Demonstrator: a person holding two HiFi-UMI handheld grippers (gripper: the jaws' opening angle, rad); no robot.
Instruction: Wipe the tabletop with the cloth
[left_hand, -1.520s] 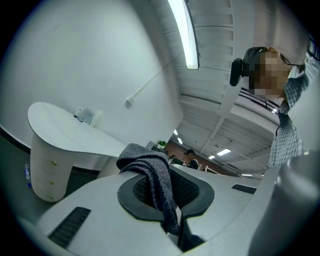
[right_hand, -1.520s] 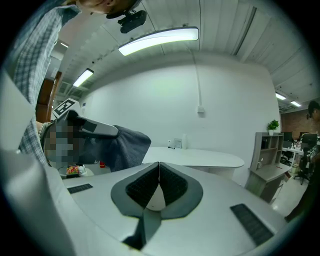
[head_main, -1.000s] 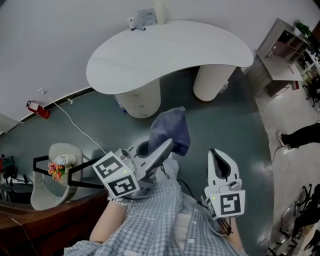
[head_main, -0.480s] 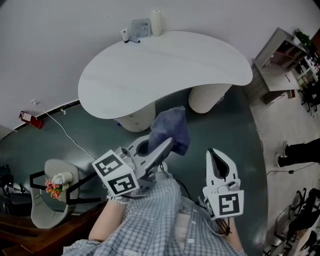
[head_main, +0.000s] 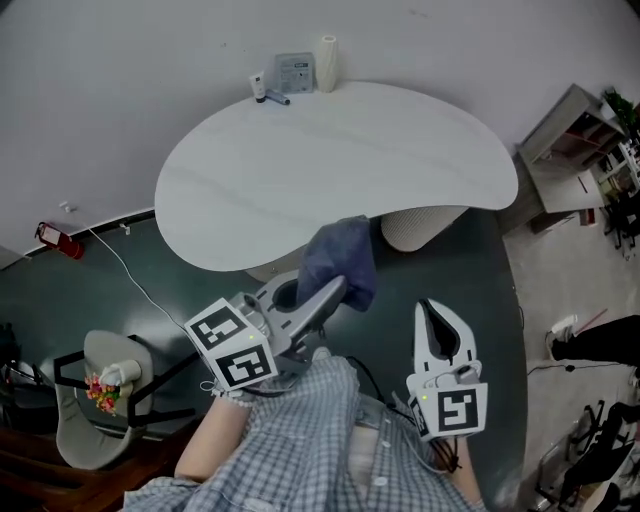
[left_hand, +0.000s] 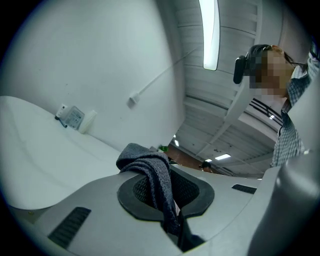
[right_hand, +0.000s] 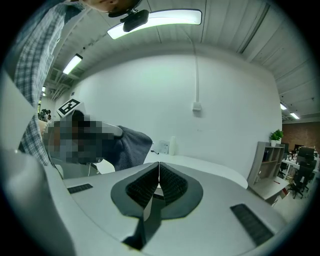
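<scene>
Head view alone shows whole tabletop (head_main: 330, 150), left gripper (left_hand: 167, 195) fingers pinching cloth (left_hand: 150, 162), right gripper (right_hand: 158, 182) fingers pressed together.

No word or number can be read: the cubes on the left gripper (head_main: 338, 288) and right gripper (head_main: 433, 306) bear only black-and-white square markers, and print on the small grey box (head_main: 294, 73) at the far edge of the tabletop (head_main: 330, 160) is too small to make out.

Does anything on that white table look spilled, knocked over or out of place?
Nothing stands out. The table looks clean, with a few small things at its far edge; the cloth is bunched in the left gripper.
</scene>
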